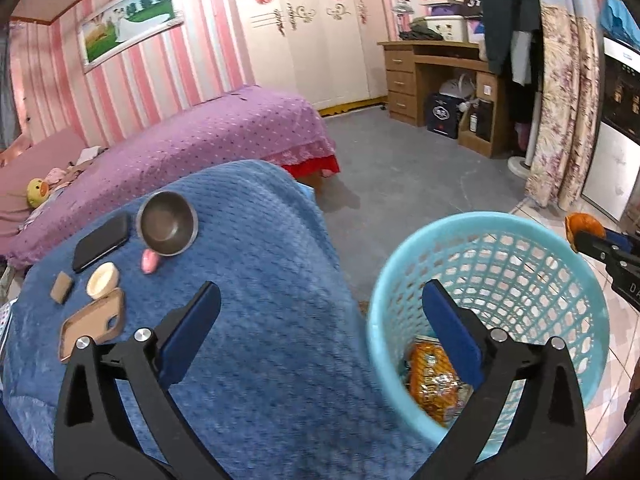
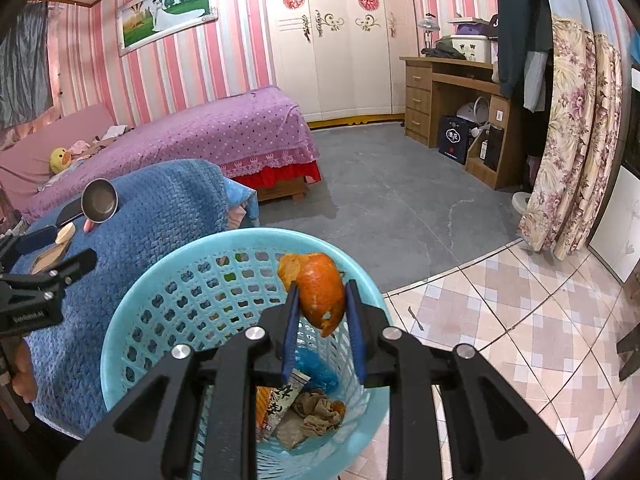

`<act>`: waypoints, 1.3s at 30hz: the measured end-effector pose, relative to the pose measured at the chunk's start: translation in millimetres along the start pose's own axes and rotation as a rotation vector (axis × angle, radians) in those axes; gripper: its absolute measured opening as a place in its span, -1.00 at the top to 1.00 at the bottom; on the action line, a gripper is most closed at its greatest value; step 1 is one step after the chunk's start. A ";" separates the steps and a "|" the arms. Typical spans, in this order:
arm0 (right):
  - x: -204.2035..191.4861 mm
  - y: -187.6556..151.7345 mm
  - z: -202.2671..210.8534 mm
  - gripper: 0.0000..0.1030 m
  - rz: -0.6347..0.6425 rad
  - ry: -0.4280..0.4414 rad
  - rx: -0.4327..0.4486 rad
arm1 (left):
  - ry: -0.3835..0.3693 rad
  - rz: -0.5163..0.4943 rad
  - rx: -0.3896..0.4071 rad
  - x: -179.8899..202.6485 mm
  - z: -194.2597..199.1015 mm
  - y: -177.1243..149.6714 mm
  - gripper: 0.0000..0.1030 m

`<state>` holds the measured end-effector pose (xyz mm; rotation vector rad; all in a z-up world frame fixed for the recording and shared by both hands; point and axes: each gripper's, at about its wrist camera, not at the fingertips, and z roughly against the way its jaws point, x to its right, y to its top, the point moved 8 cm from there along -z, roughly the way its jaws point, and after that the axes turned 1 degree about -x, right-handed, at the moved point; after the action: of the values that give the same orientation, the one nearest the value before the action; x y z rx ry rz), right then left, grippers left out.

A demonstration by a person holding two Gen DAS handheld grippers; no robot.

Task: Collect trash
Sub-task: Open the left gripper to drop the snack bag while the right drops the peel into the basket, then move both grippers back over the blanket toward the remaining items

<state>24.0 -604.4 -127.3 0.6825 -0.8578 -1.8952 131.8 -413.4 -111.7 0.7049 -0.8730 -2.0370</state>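
The right gripper (image 2: 322, 302) is closed narrowly on a curled piece of orange peel (image 2: 322, 294), its blue-padded fingers (image 2: 291, 328) pressing the peel from both sides. The peel hangs above the open mouth of a light blue perforated plastic basket (image 2: 168, 280), near its far rim. In the left wrist view the same peel (image 1: 582, 226) shows at the right edge, beyond the basket's rim (image 1: 404, 268).

The left gripper (image 1: 320, 312) stands wide, with nothing between its fingers. One finger (image 1: 192, 328) is over the blue knitted blanket (image 1: 272, 272) that covers the surface, the other over the near left side of the basket.

Inside the basket lie an orange printed snack wrapper (image 1: 434, 380), a crumpled brown paper tissue (image 2: 320, 412), a blue plastic scrap (image 2: 320, 372) and a white printed packet (image 2: 286, 398).

On the blanket, at the left, rest a round steel bowl (image 1: 167, 224), a black phone (image 1: 102, 248), a small pink object (image 1: 150, 261) touching the bowl's near edge, a round cream-coloured lid (image 1: 103, 280), a small tan block (image 1: 62, 288) and a brown handled tray (image 1: 92, 324).

A bed with a purple dotted cover (image 1: 192, 136) lies beyond the surface. The basket stands on the tiled floor (image 2: 500, 320), beside the blanket-covered surface.
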 end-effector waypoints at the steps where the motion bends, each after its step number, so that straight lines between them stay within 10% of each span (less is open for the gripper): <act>1: -1.2 0.3 -0.7 0.53 0.001 0.002 -0.001 | 0.004 0.003 0.002 -3.5 0.5 0.1 -0.89; 5: -8.3 1.7 -3.8 0.49 0.012 -0.004 -0.005 | 0.029 0.026 0.011 -23.8 2.6 -0.9 -0.89; 17: -29.5 8.9 -5.8 -0.55 0.018 -0.012 0.005 | 0.082 0.103 0.022 -87.9 6.4 -8.1 -0.89; 39: -154.8 31.0 -16.6 -0.74 0.095 0.076 0.049 | 0.275 0.242 0.007 -264.3 40.7 -65.4 -0.89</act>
<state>118.3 -480.5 -96.3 0.7267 -0.8749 -1.7579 213.4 -151.3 -91.6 0.8187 -0.7647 -1.6777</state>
